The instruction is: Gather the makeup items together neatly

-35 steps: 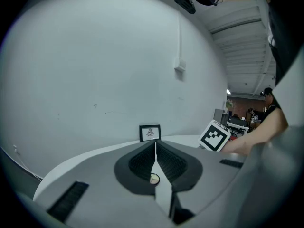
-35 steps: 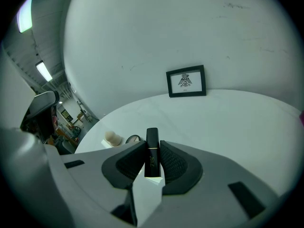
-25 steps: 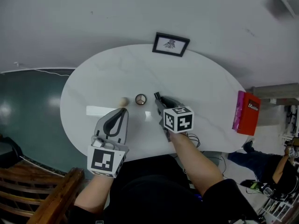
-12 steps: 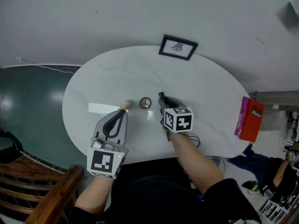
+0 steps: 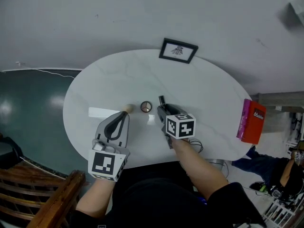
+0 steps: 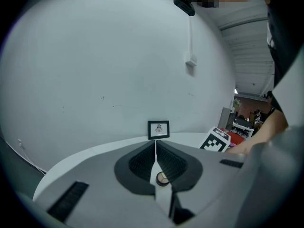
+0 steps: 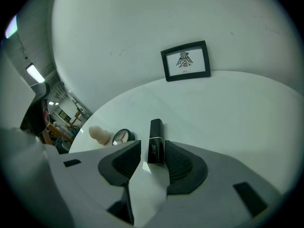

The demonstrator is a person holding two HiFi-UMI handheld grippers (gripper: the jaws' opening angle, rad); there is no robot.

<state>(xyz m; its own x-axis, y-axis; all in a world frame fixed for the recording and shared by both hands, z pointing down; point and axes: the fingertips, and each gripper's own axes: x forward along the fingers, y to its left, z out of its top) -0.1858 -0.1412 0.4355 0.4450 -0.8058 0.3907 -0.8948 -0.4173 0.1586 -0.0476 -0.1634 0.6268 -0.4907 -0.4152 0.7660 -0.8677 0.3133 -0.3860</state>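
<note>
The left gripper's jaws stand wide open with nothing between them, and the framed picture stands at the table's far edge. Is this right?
No: the left gripper view shows the left gripper shut, jaws together. Nothing is between them, and the framed picture stands at the far edge of the table.

framed picture (image 5: pixel 178 51), white table (image 5: pixel 209 94), perhaps red box (image 5: pixel 250 121)

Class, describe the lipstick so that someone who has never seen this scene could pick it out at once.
Start at the white oval table; near its middle three small things lie in a row. The lipstick is the rightmost in the head view, next to the round compact and the beige sponge. It alone is a black, square-edged tube with a thin gold band.
</note>
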